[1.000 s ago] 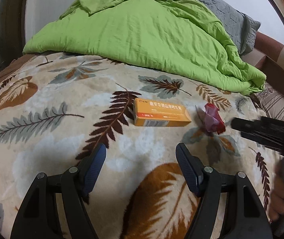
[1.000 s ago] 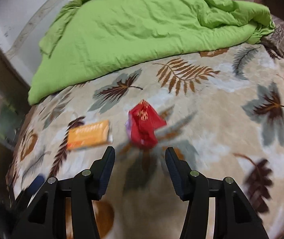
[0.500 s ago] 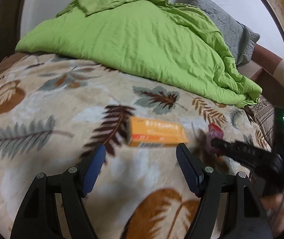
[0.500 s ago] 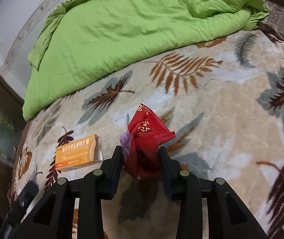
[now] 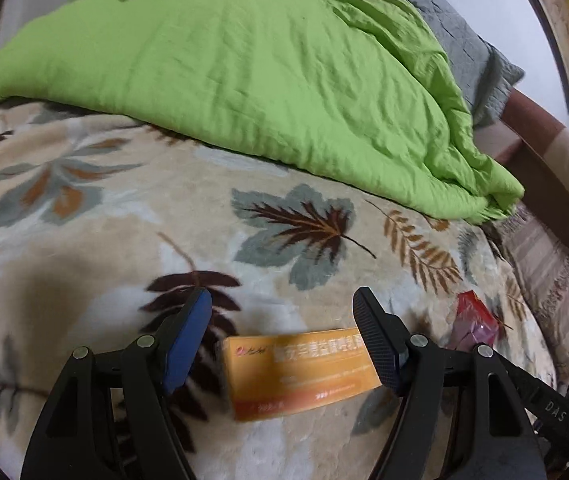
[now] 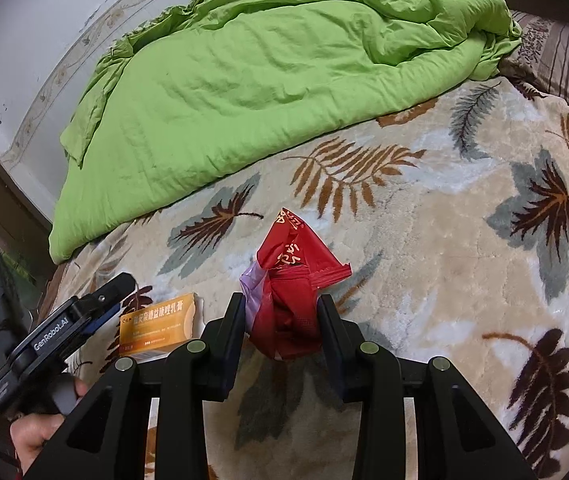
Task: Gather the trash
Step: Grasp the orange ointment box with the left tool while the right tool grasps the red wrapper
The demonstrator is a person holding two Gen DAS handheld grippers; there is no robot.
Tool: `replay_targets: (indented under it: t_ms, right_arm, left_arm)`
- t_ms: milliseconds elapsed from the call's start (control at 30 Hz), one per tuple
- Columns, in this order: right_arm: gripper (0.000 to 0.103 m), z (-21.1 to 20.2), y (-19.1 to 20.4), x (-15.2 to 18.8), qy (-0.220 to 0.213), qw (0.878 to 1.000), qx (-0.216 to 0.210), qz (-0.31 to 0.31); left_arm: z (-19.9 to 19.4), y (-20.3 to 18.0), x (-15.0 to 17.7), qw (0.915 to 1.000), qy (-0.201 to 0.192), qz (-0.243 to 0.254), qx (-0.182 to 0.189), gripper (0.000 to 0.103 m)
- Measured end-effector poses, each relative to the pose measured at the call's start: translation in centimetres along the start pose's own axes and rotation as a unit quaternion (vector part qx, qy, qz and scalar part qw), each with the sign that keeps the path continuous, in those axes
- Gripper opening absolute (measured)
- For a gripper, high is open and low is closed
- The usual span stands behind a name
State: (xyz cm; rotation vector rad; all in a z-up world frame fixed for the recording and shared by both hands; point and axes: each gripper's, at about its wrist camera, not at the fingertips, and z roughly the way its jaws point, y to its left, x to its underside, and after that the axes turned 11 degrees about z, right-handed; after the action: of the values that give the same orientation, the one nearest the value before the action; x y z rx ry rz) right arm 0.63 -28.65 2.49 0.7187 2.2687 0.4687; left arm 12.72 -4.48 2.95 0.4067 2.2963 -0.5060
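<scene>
Bed w/ a leaf-print blanket [image 6: 464, 264] is the landmark here; both trash items lie on it, on the near side of a crumpled green duvet [image 6: 284, 80] that covers the far part of the bed.

Right hand-held gripper [image 6: 280, 320] is clamped on the red wrapper [image 6: 292, 280]: both pads press its lower half, wrapper squeezed narrow between them, its top sticking up above the fingertips w/ a bit of pale purple plastic at its left edge. Wrapper bottom sits at blanket level; can't tell if it's lifted clear.

Left hand-held gripper [image 5: 280, 336] has its jaws apart, nothing gripped. The orange box [image 5: 300, 372] lies flat on the blanket in the gap between its fingers, closer to the right finger, which overlaps the box's right end in the left wrist view; left finger is clear of it. Can't tell if that right pad actually touches. In the right wrist view the same box [image 6: 158, 328] sits just left of the wrapper, w/ the left hand-held gripper's tips right beside it and the person's hand [image 6: 40, 432] on its handle lower left.

A grey pillow [image 5: 468, 40] sits beyond the duvet
</scene>
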Motion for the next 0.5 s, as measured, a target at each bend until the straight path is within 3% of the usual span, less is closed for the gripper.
replay_targets:
  t_ms: [133,333,500]
  right_arm:
    - [0.039,0.2,-0.2,-0.2,0.002,1.0,-0.001,0.006]
    - [0.039,-0.6,-0.1,-0.1,-0.007,1.0,-0.006,0.005]
    - [0.039,-1.3,0.1,0.0,-0.016,1.0,-0.007,0.002]
  left_arm:
    - [1.1,-1.0,0.5,0.9982,0.04,0.035,0.027,0.072]
    - [-0.4,-3.6,3.1,0.991,0.082,0.086,0.062,0.072]
    - [-0.5,-5.7,4.0,0.9905,0.07,0.118,0.008,0.072]
